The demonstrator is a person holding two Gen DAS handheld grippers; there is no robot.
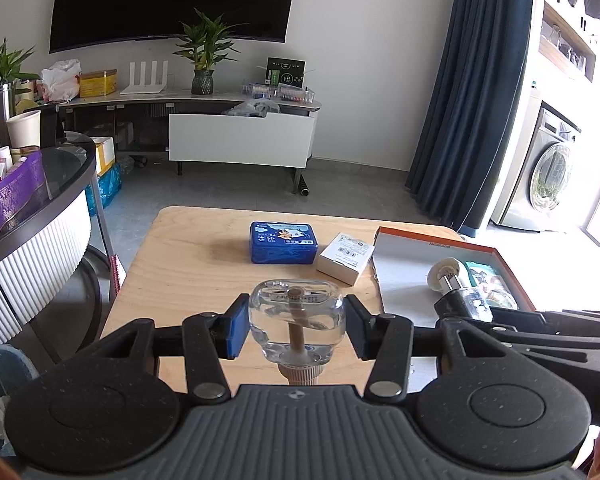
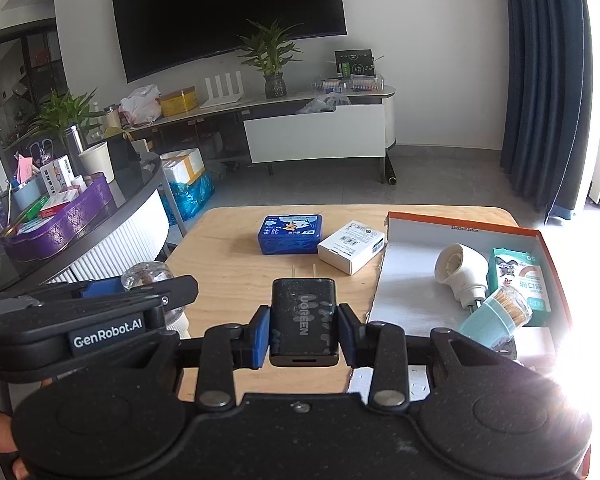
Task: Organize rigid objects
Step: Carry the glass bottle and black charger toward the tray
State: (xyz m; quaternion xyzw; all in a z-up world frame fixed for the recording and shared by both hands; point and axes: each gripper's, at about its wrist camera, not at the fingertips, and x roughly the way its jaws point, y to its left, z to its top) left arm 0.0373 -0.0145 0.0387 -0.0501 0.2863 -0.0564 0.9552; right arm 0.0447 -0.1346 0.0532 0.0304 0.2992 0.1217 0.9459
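Looking along the left gripper [image 1: 296, 326] first, its blue pads are pressed against both sides of a clear glass bottle [image 1: 297, 320], carried with its ribbed cap toward the camera and a wooden stick visible inside. It is raised over the near edge of the wooden table [image 1: 188, 272], likely so it can travel to the orange-rimmed box [image 1: 440, 242] at the table's right edge, where sorted items already lie. At the far edge rest a blue tin [image 1: 283, 242] and, just beside it, a white carton [image 1: 346, 258] that touches or nearly touches the box's left wall. The other gripper crosses the right side of this view, low over the box.

From the right wrist camera, the right gripper [image 2: 303, 330] is clamped on a black charger [image 2: 303, 318], prongs pointing away, held above the near edge beside the box's left wall. Gripping its flat sides probably keeps it from twisting. Inside the box lie a white plug-in device [image 2: 460, 276], a green-and-white packet [image 2: 520, 284] and a teal toothpick holder [image 2: 496, 316], crowding the right half; the left half is bare. The left gripper's arm, bottle just visible, sits close on the left, so the two could collide if both head for the box together.
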